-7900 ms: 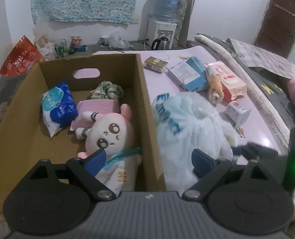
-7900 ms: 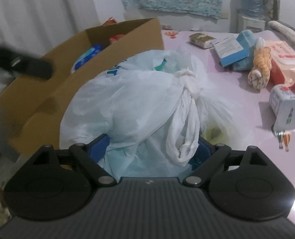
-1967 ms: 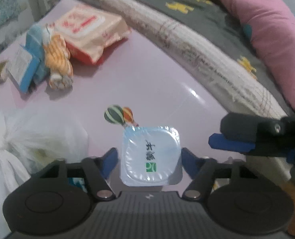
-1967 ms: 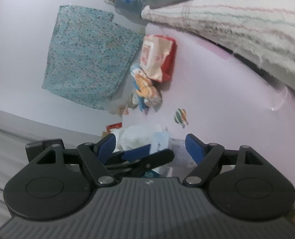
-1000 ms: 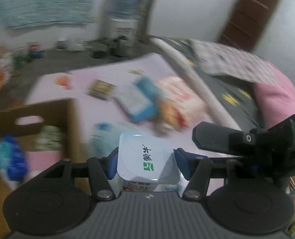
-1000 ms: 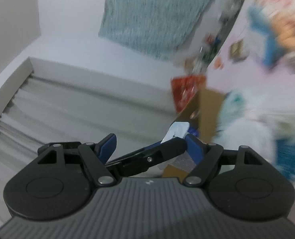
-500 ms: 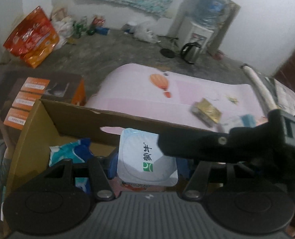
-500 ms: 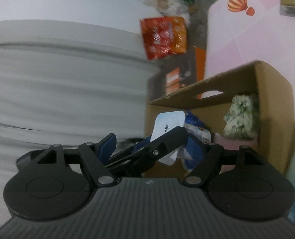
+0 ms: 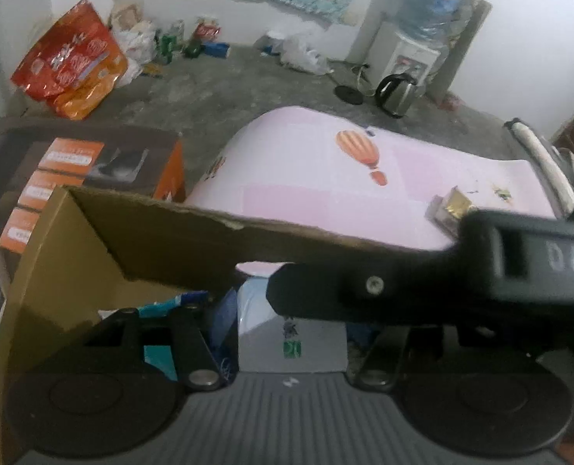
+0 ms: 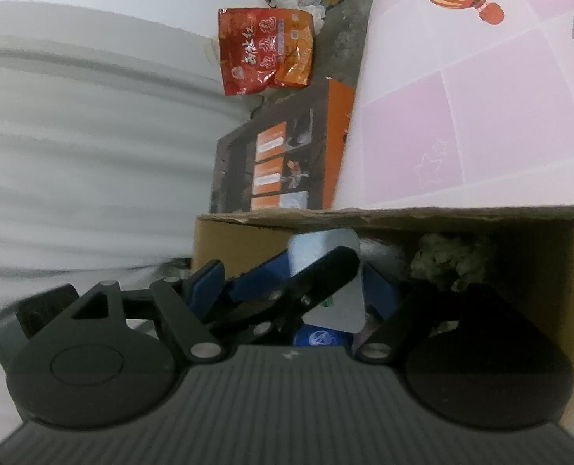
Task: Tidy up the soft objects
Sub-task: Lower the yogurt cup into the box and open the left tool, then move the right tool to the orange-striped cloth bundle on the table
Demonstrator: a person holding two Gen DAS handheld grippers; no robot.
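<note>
1. Left wrist view: a white sealed cup [image 9: 293, 335] with a small green mark on its lid is seen between the half-open jaws of the left gripper [image 9: 291, 333]; the blue pads [image 9: 225, 323] lie close against its sides, and it appears to be gripped.
2. The cup is held just inside the cardboard box [image 9: 163, 240], below the box's far wall with the cut-out handle.
3. The box is seen standing at the near left corner of the pink counter [image 9: 325, 178], whose surface carries a printed orange balloon.
4. A blue-and-white soft pack [image 9: 170, 304] is glimpsed in the box to the left of the cup.
5. The view is crossed from the right by a black finger of the right gripper [image 9: 403, 294], just above the cup.
6. Right wrist view: the jaws of the right gripper [image 10: 291, 290] are wide and opening; the left gripper's fingers and the cup [image 10: 322, 248] are seen between them, but it cannot be told whether anything is touched.
7. A green-and-white fabric item [image 10: 450, 261] is seen in the far right corner of the box [image 10: 403, 213].
8. A small gold packet [image 9: 448, 209] is seen on the counter beyond the box, toward the right edge.
</note>
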